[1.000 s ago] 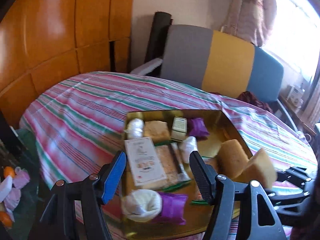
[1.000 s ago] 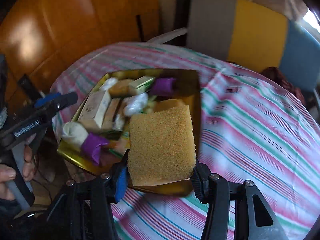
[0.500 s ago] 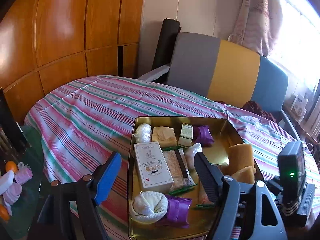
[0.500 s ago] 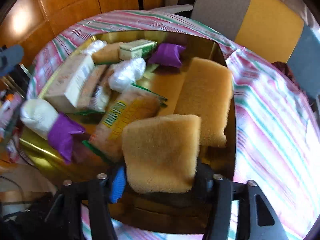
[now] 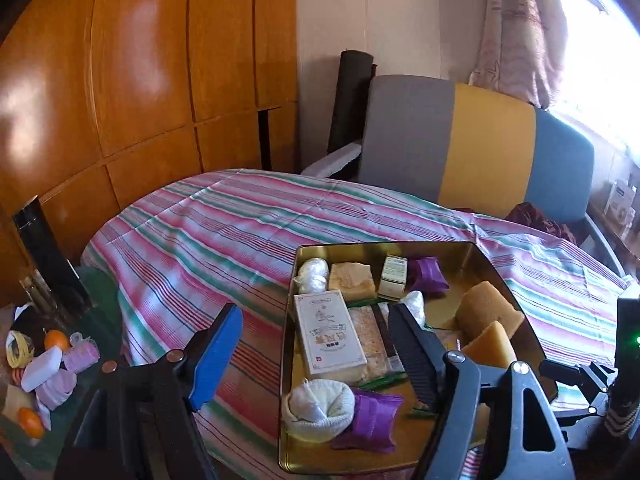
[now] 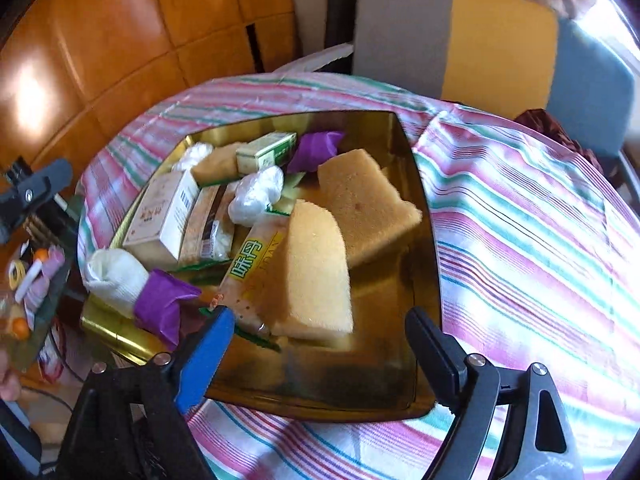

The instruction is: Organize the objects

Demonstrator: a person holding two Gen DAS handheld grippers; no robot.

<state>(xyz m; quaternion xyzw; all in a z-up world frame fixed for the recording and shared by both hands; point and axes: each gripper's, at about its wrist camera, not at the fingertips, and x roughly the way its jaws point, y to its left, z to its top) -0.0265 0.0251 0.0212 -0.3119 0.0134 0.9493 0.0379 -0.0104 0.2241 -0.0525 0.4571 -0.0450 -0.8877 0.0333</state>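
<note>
A: Right gripper [image 6: 318,344] — fingers spread wide, holding nothing, hovering over the near edge of the gold tray [image 6: 420,208].
B: And the nearer sponge [image 6: 316,272]?
A: Lying free inside the tray, tilted, leaning on the green-lettered snack packet [image 6: 250,272] at its left and overlapping the far sponge [image 6: 368,200] behind it. Just ahead of the right fingers, not touched by them.
B: Left gripper [image 5: 316,354]?
A: Fingers parted as well, gripping nothing. Blue pad [image 5: 216,356] above the striped cloth [image 5: 224,240] left of the tray; black finger above the tray's contents.
B: Rest of the tray?
A: White box [image 5: 329,334] near the left wall, a flat biscuit pack [image 5: 374,340] just beside it. White rolled sock [image 5: 318,404] touching a purple pouch [image 5: 374,416] at the near corner. At the far end, another white bundle, a tan block, a small green-and-white carton [image 6: 266,152] and a second purple pouch [image 6: 314,148]. A crumpled white bag [image 6: 256,196] in the middle.
B: Bench?
A: Round, covered by the striped cloth; tray sitting on it toward the near side. Chair with grey, yellow and blue panels [image 5: 480,148] behind.
</note>
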